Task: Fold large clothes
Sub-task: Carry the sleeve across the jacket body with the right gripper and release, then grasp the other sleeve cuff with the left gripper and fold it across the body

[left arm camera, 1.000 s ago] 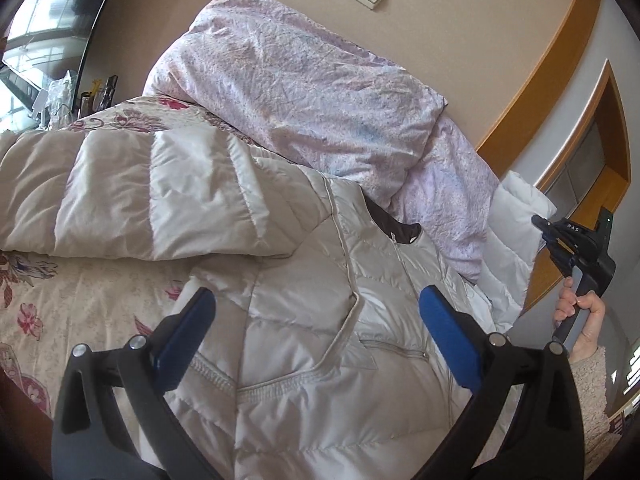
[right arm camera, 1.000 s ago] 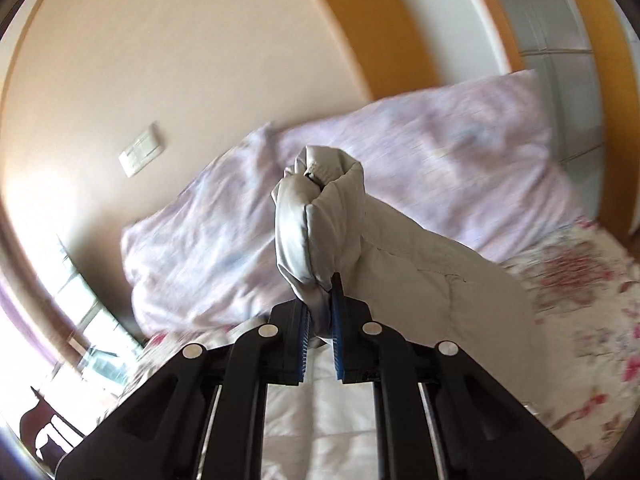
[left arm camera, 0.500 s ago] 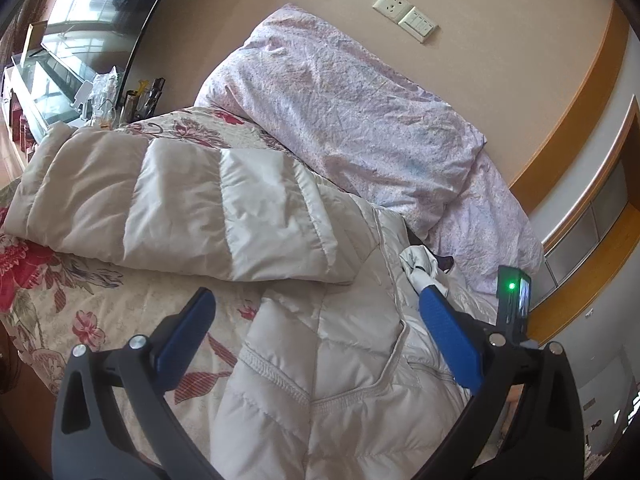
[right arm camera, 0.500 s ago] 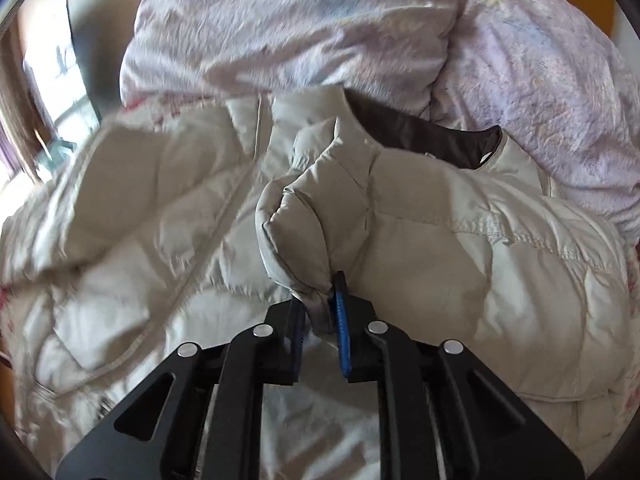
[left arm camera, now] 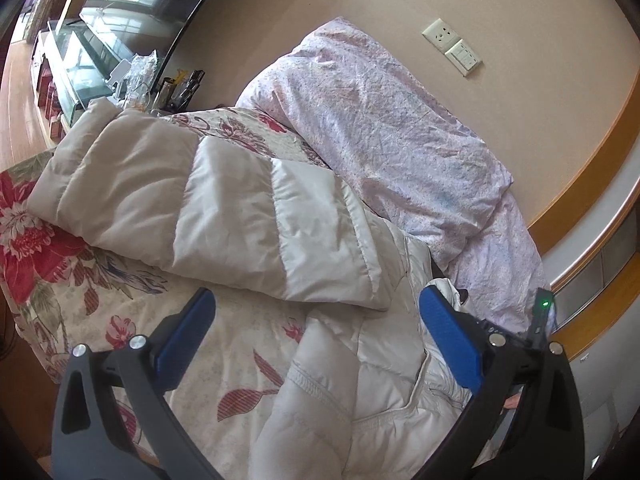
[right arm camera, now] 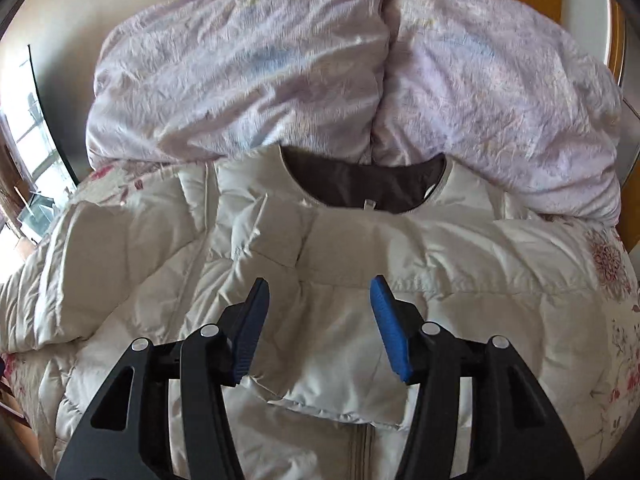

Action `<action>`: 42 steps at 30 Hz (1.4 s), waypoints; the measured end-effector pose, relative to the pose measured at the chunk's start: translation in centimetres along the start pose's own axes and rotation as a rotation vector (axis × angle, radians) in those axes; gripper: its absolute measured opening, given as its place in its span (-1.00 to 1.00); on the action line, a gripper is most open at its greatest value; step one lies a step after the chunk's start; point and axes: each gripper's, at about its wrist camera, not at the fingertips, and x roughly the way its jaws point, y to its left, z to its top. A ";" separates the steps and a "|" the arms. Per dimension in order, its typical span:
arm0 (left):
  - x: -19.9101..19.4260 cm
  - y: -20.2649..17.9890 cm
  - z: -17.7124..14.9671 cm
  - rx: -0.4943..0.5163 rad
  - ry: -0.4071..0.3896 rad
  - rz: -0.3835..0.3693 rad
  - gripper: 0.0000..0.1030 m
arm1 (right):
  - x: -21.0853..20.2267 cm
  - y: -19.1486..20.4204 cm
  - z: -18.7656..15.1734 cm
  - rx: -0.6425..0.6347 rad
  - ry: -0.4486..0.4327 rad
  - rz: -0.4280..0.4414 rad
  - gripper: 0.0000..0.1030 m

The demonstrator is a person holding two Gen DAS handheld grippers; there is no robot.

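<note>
A large cream quilted down jacket (right arm camera: 328, 280) lies front up on the floral bed, its brown-lined collar (right arm camera: 360, 188) toward the pillows. One sleeve (right arm camera: 352, 372) lies folded across the chest, its cuff just under my right gripper (right arm camera: 318, 292), which is open and empty above it. The other sleeve (left arm camera: 208, 216) stretches out to the side across the bedspread in the left wrist view. My left gripper (left arm camera: 316, 312) is open and empty, hovering over the jacket's body (left arm camera: 360, 400) near that sleeve's shoulder.
Two lilac pillows (right arm camera: 360, 72) lean on the wall behind the collar. The floral bedspread (left arm camera: 52, 248) ends at a bed edge on the left. A cluttered glass-topped cabinet (left arm camera: 92, 68) stands beyond. My right gripper's body with a green light (left arm camera: 542, 312) shows at the right.
My right gripper carried the sleeve across the chest, laid it down and opened, letting it go. My left gripper drifted left along the outstretched sleeve, staying open.
</note>
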 end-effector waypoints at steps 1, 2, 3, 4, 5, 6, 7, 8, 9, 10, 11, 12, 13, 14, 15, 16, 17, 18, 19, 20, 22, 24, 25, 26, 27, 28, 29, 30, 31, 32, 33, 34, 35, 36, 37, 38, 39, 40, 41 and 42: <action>0.1 0.5 0.1 -0.021 0.000 0.007 0.96 | 1.3 1.2 -0.7 -0.052 0.028 -0.035 0.08; 0.2 0.9 0.2 -0.035 -0.003 0.019 0.96 | 1.7 2.3 -1.2 -0.110 0.007 -0.093 0.08; 0.3 1.3 0.2 -0.052 -0.009 0.032 0.96 | 1.8 3.5 -1.6 -0.172 -0.020 -0.151 0.08; 0.3 1.8 0.3 -0.073 -0.015 0.044 0.96 | 1.6 4.0 -1.6 -0.196 -0.021 -0.174 0.08; 0.2 2.5 0.5 -0.106 -0.022 0.046 0.96 | 1.2 3.8 -1.4 -0.177 -0.012 -0.156 0.08; 0.1 3.4 0.6 -0.150 -0.030 0.041 0.96 | 0.6 3.2 -1.3 -0.129 -0.005 -0.109 0.08; 0.1 4.0 0.7 -0.186 -0.037 0.035 0.96 | -0.2 2.3 -1.2 -0.073 -0.002 -0.050 0.09; 0.0 5.0 0.9 -0.235 -0.047 0.032 0.96 | -0.8 1.5 -1.3 -0.026 -0.001 0.006 0.12; 0.0 5.6 1.1 -0.264 -0.052 0.035 0.96 | -1.7 0.7 -1.4 0.022 -0.001 0.071 0.17; 0.1 6.4 1.3 -0.297 -0.058 0.036 0.95 | -2.5 0.0 -1.6 0.055 -0.006 0.116 0.31; 0.0 6.8 1.5 -0.317 -0.061 0.039 0.95 | -3.2 -0.5 -1.9 0.077 -0.015 0.150 0.35; 0.1 7.4 1.7 -0.345 -0.064 0.043 0.95 | -3.9 -1.0 -2.1 0.090 -0.022 0.174 0.36; 0.2 7.9 2.0 -0.370 -0.071 0.044 0.95 | -4.5 -1.2 -2.3 0.096 -0.024 0.188 0.38; 0.3 8.4 2.3 -0.390 -0.077 0.046 0.95 | -5.0 -1.4 -2.5 0.102 -0.023 0.198 0.40; 0.4 8.9 2.5 -0.412 -0.079 0.054 0.94 | -5.4 -1.7 -2.7 0.112 -0.019 0.218 0.40; 0.3 9.2 2.7 -0.428 -0.088 0.063 0.88 | -5.8 -1.9 -2.8 0.120 -0.014 0.233 0.40; 0.2 9.5 2.9 -0.441 -0.099 0.066 0.86 | -6.1 -2.2 -2.8 0.130 -0.011 0.245 0.40; 0.2 9.8 3.1 -0.454 -0.106 0.073 0.84 | -6.4 -2.5 -2.9 0.141 -0.008 0.262 0.40; 0.2 10.2 3.3 -0.471 -0.115 0.082 0.79 | -6.5 -2.7 -3.0 0.150 -0.005 0.277 0.40; 0.2 10.4 3.4 -0.480 -0.121 0.082 0.78 | -6.7 -2.8 -3.0 0.157 -0.003 0.289 0.41; 0.2 10.8 3.8 -0.501 -0.123 0.089 0.76 | -7.0 -3.0 -3.3 0.172 0.003 0.312 0.41; 0.2 11.4 4.1 -0.529 -0.125 0.098 0.69 | -7.0 -3.1 -3.6 0.183 0.016 0.338 0.41; 0.1 11.6 4.2 -0.542 -0.128 0.097 0.64 | -7.0 -3.2 -3.7 0.186 0.024 0.350 0.41; 0.1 11.9 4.3 -0.553 -0.130 0.093 0.59 | -7.0 -3.1 -3.8 0.186 0.029 0.356 0.41; 0.1 12.2 4.5 -0.563 -0.131 0.086 0.57 | -7.0 -3.1 -3.8 0.184 0.034 0.360 0.41; 0.2 12.3 4.6 -0.566 -0.131 0.084 0.52 | -6.9 -3.1 -3.9 0.185 0.036 0.363 0.41; 0.4 12.5 4.8 -0.564 -0.124 0.086 0.44 | -6.9 -3.1 -3.9 0.188 0.039 0.366 0.41; 0.6 12.5 4.8 -0.563 -0.113 0.089 0.40 | -6.8 -3.2 -4.0 0.194 0.044 0.373 0.41; 0.8 12.4 4.8 -0.560 -0.101 0.088 0.36 | -6.7 -3.3 -4.0 0.201 0.048 0.381 0.41; 1.0 12.2 4.6 -0.552 -0.089 0.082 0.36 | -6.6 -3.4 -4.1 0.207 0.053 0.388 0.41; 1.1 11.9 4.3 -0.546 -0.079 0.073 0.36 | -6.6 -3.5 -4.1 0.212 0.057 0.391 0.41; 1.2 11.5 4.0 -0.545 -0.069 0.063 0.35 | -6.5 -3.6 -4.2 0.214 0.060 0.391 0.41; 1.3 11.2 3.6 -0.555 -0.058 0.043 0.35 | -6.5 -3.6 -4.2 0.214 0.062 0.388 0.42; 1.6 11.0 3.4 -0.564 -0.045 0.026 0.35 | -6.5 -3.6 -4.3 0.217 0.065 0.387 0.42; 2.0 10.8 3.3 -0.581 -0.023 -0.001 0.35 | -6.4 -3.6 -4.3 0.219 0.069 0.390 0.42; 2.7 10.5 3.1 -0.607 0.007 -0.044 0.35 | -6.3 -3.6 -4.3 0.222 0.073 0.392 0.42; 3.3 10.2 3.0 -0.619 0.028 -0.065 0.35 | -6.3 -3.6 -4.3 0.224 0.074 0.394 0.42; 3.7 9.8 2.9 -0.617 0.035 -0.058 0.35 | -6.4 -3.6 -4.4 0.222 0.073 0.395 0.42; 4.1 9.4 3.0 -0.597 0.028 -0.031 0.35 | -6.5 -3.5 -4.4 0.219 0.072 0.395 0.42; 4.4 9.2 3.2 -0.587 0.024 -0.019 0.35 | -6.5 -3.5 -4.5 0.217 0.071 0.395 0.42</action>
